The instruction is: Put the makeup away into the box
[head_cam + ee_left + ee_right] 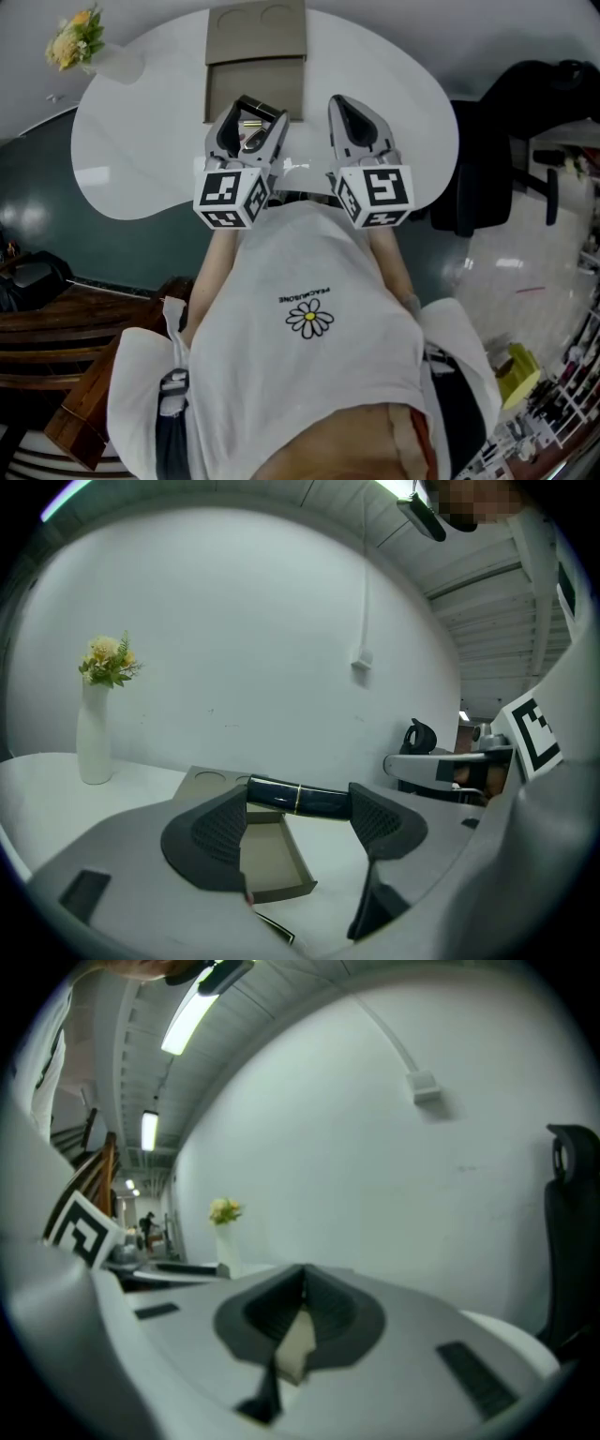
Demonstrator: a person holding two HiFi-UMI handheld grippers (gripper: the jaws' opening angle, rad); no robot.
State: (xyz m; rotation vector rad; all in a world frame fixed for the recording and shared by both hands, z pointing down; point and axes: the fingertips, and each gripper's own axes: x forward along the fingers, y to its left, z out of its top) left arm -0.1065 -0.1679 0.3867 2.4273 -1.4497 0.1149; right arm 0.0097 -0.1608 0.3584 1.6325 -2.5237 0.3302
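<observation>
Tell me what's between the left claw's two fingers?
A dark makeup tube with a gold band, pinched crosswise by the left claw close to the open box. The left gripper view shows it.

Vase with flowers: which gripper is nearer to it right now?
Left. The left gripper, shut on a dark tube, is right of the vase, by the box; the right gripper is further right still.
</observation>
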